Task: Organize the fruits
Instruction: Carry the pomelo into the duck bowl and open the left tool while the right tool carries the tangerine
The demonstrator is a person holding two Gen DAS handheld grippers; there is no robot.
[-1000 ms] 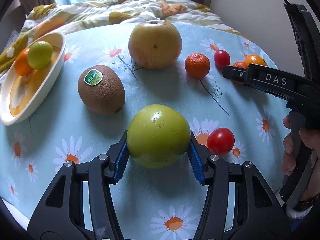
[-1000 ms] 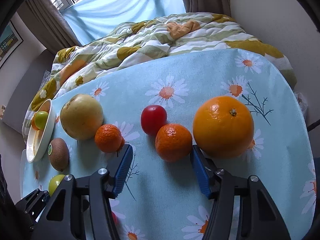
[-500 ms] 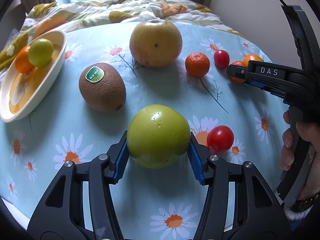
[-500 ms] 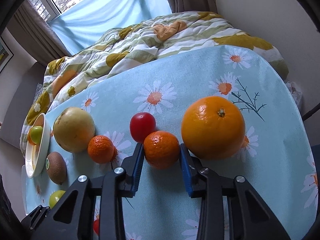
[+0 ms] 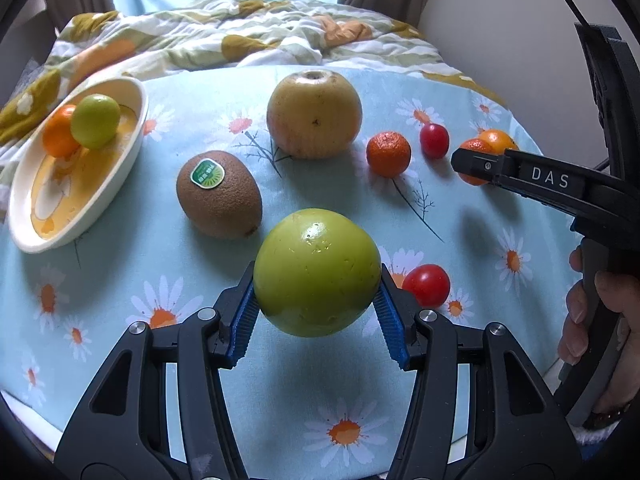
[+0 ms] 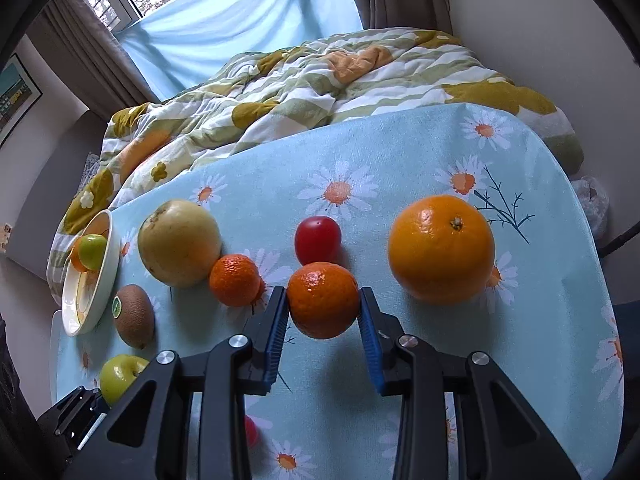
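Observation:
My left gripper (image 5: 316,320) is shut on a green apple (image 5: 317,272) and holds it just above the daisy tablecloth. My right gripper (image 6: 323,320) is shut on a small mandarin (image 6: 323,299), between a cherry tomato (image 6: 317,239) and a large orange (image 6: 441,249). A white and yellow bowl (image 5: 24,216) at the left holds a small green fruit (image 5: 95,121) and an orange fruit (image 5: 58,136). A kiwi (image 5: 219,194), a yellow pear (image 5: 313,114) and a second mandarin (image 5: 388,153) lie on the cloth.
A second cherry tomato (image 5: 426,285) lies just right of the green apple. The right gripper's body (image 5: 560,188) and the hand holding it reach in from the right. A quilted bed (image 6: 320,80) lies beyond the table's far edge. The wall stands at the right.
My right gripper closed on the small mandarin, which stood between its open jaws a second ago. My left gripper has lifted the green apple slightly.

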